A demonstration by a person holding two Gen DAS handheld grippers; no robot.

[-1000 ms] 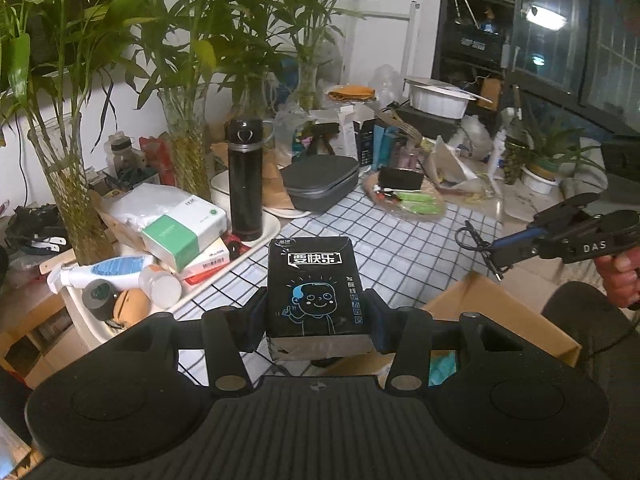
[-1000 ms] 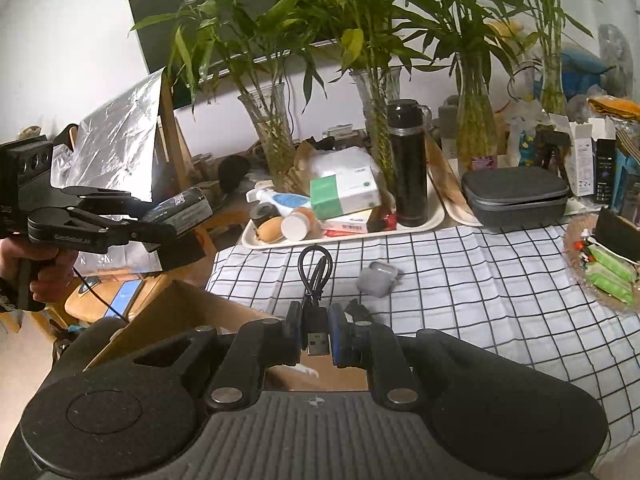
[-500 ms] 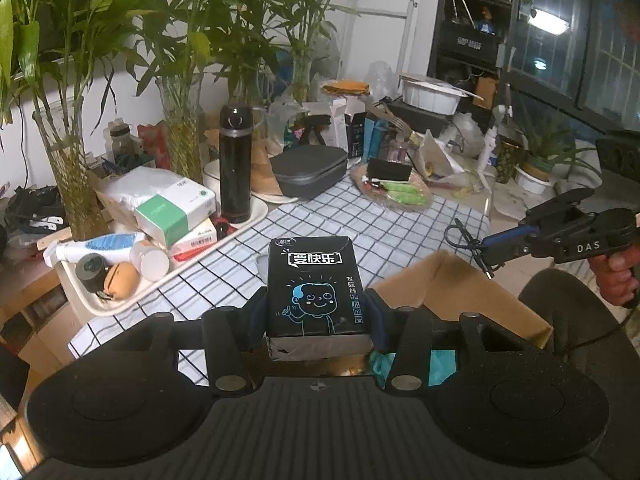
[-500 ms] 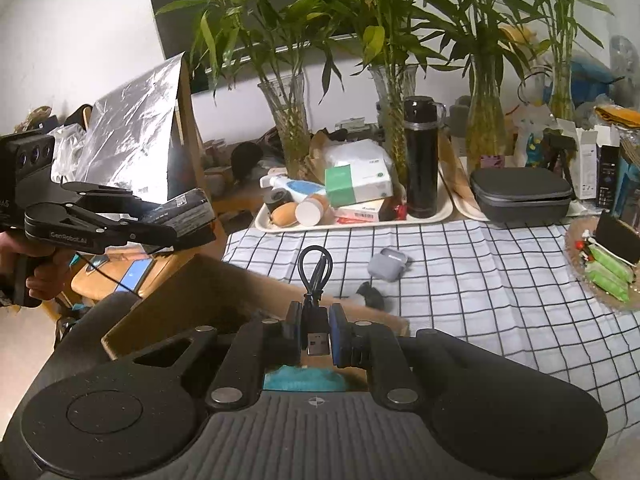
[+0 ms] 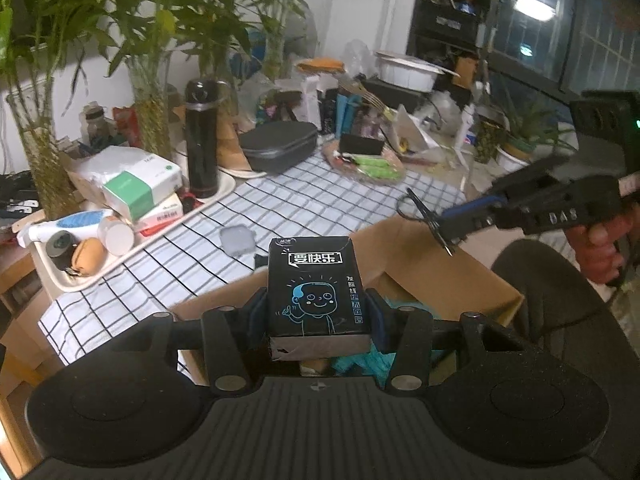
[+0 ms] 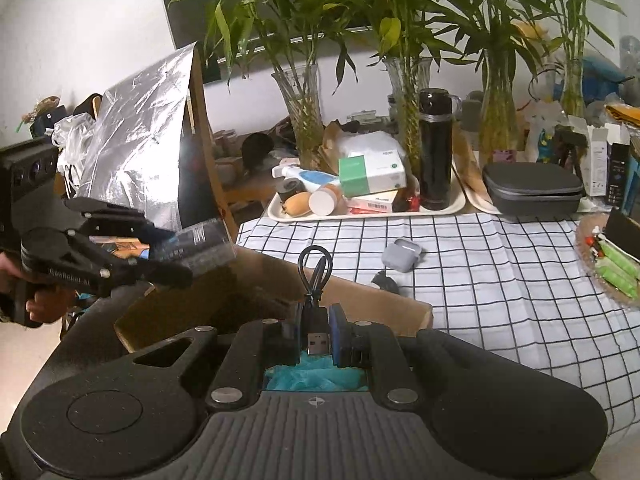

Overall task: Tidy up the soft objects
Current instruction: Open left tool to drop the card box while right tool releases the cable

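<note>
My left gripper (image 5: 318, 312) is shut on a black tissue pack (image 5: 316, 284) printed with a blue cartoon figure, held above the open cardboard box (image 5: 420, 248) at the table's near edge. The same pack (image 6: 196, 242) shows at the left of the right wrist view, over the box (image 6: 256, 280). My right gripper (image 6: 316, 336) is shut on a short black USB cable (image 6: 314, 280), its loop sticking up and its plug between the pads. From the left wrist view that cable (image 5: 424, 216) hangs over the box's right side. Teal fabric (image 6: 316, 376) lies inside the box.
A grey earbud case (image 6: 402, 254) and a small dark object (image 6: 384, 280) lie on the checked tablecloth (image 6: 500, 272). A white tray (image 6: 360, 212) with a green-and-white box, tubes and a black flask (image 6: 434, 148) stands behind. Vases of bamboo, a grey hard case (image 6: 532, 188) and a snack plate (image 6: 612, 264) crowd the back.
Both grippers have drawn back from the table toward the cardboard box, which now fills more of each view. The left gripper has sunk with the pack. Both grips are unchanged.
</note>
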